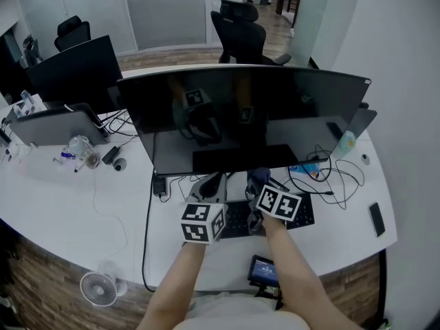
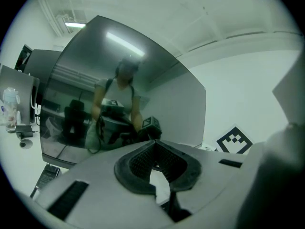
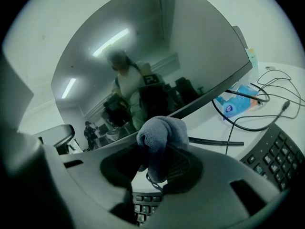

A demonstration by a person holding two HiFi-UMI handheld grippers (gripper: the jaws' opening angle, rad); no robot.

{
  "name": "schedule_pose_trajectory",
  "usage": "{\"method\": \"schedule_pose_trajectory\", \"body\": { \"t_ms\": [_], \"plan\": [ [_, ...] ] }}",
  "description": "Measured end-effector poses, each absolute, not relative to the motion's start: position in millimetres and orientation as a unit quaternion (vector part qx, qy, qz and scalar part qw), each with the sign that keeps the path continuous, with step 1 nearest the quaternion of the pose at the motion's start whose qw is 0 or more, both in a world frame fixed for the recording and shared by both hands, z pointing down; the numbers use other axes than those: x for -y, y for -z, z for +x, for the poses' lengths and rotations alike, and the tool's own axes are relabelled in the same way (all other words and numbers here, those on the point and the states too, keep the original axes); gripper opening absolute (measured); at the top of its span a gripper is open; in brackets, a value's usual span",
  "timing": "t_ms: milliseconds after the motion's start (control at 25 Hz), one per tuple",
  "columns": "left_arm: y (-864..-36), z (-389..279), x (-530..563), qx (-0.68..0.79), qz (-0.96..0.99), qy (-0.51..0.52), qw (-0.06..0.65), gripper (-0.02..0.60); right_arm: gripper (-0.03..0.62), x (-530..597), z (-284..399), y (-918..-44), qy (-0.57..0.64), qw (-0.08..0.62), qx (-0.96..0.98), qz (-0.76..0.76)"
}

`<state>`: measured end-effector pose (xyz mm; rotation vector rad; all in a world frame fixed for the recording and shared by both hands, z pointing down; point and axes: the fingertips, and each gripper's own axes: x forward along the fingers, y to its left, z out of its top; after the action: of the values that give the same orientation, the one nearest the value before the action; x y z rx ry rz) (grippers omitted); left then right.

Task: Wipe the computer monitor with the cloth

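A wide, dark, curved monitor (image 1: 247, 115) stands on the white desk (image 1: 62, 198), and its screen reflects the room. My right gripper (image 1: 258, 182) is just below the screen's lower edge, shut on a bunched blue-grey cloth (image 3: 162, 132). In the right gripper view the cloth bulges up out of the jaws in front of the monitor (image 3: 157, 61). My left gripper (image 1: 210, 184) is beside it on the left, also under the screen. In the left gripper view its jaws (image 2: 153, 144) meet at the tips with nothing between them, facing the monitor (image 2: 119, 94).
A black keyboard (image 1: 237, 218) lies under both grippers. Black cables (image 1: 330, 177) and a blue pack (image 3: 236, 104) lie at the right, with a phone (image 1: 377, 218) near the desk edge. A second monitor (image 1: 75, 71), a laptop (image 1: 51, 126) and a small fan (image 1: 100, 289) are at the left.
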<state>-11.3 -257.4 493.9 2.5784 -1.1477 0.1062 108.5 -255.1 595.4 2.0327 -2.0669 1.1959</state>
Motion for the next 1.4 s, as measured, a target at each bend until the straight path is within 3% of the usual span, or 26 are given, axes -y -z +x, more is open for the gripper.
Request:
{"method": "schedule_pose_trajectory", "body": {
  "t_ms": [1400],
  "plan": [
    [-513.5,-96.5,271.3,0.427,0.889,-0.027,0.165,0.008,0.121,269.1,14.5,-604.2,-0.375,-0.004,0.69,0.619]
  ]
}}
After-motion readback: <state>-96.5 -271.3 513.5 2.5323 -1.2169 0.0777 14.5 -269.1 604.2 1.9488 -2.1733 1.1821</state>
